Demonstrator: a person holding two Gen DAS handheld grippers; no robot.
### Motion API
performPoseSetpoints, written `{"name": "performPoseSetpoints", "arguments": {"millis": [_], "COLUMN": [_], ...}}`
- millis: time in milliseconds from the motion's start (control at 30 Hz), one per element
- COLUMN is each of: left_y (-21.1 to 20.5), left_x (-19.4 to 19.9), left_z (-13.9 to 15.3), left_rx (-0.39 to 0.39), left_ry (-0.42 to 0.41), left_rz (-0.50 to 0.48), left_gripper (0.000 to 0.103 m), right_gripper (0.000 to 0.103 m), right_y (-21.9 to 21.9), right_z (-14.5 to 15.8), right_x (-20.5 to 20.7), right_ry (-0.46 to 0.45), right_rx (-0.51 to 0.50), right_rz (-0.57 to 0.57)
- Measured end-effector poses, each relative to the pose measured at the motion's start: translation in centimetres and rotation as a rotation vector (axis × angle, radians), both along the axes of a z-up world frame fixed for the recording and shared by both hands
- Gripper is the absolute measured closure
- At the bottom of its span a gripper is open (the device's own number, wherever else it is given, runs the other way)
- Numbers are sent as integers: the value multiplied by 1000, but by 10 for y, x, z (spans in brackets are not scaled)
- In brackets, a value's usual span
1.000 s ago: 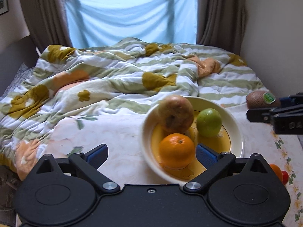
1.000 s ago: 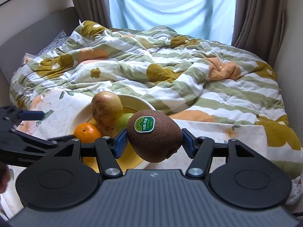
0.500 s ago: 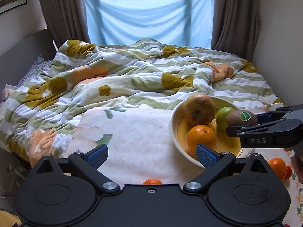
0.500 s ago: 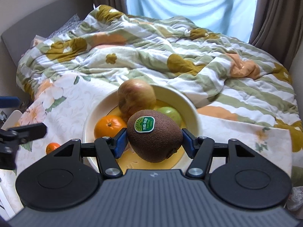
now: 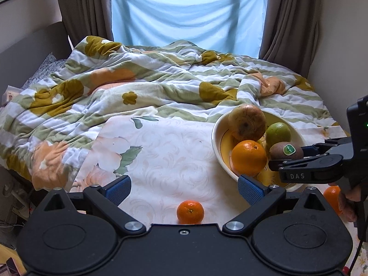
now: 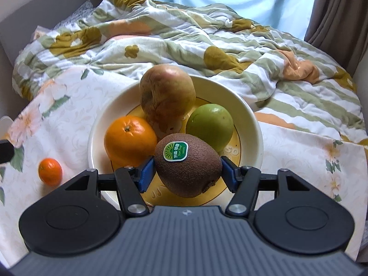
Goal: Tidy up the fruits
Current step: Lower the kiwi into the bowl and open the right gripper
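A bedroom: a bench under a pale floral cloth point(image 5: 165, 151) is standing against a rumpled bed point(image 5: 161, 85). In the right wrist view, the right gripper point(image 6: 187, 171) is holding the kiwi point(image 6: 188, 164) clamped between its blue fingers point(image 6: 146, 171) above the near, lower-centre part of the cream bowl point(image 6: 250, 124). The orange point(image 6: 130, 139), green fruit point(image 6: 210, 126) and pear point(image 6: 168, 94) are crowding that bowl, so a release here is likely sending the kiwi rolling against them or over the near rim. The left gripper point(image 5: 184, 187) is sitting with its fingers apart and empty, low in the left wrist view, over a loose mandarin point(image 5: 190, 211). Open cloth is lying at centre left; another orange fruit point(image 5: 331, 195) is sitting at the right edge.
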State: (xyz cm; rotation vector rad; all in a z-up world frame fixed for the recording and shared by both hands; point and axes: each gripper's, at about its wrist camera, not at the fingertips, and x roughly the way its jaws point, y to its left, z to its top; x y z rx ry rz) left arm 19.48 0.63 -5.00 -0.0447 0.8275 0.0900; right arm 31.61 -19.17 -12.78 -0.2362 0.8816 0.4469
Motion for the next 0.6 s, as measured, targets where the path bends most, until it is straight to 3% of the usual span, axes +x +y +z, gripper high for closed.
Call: {"name": "performPoseSetpoints", "arguments": {"millis": [67, 133, 167, 200, 600], "left_y": [1, 2, 2, 3, 6], "left_x": [-1, -2, -2, -3, -25], "left_z": [0, 0, 1, 2, 31], "left_rx": [2, 5, 7, 7, -1], "left_ry": [1, 2, 3, 3, -45], "left_rz": [6, 12, 16, 18, -10], "left_gripper": [2, 2, 2, 2, 2], "right_gripper": [26, 19, 5, 0, 0], "right_y": [2, 4, 5, 6, -1], "right_z": [-3, -3, -2, -1, 34], "right_x": [0, -2, -4, -6, -36], "right_ry": [0, -20, -35, -52, -99], "right_rx": [-14, -26, -42, -58, -63], "right_rz": [3, 15, 19, 21, -14]}}
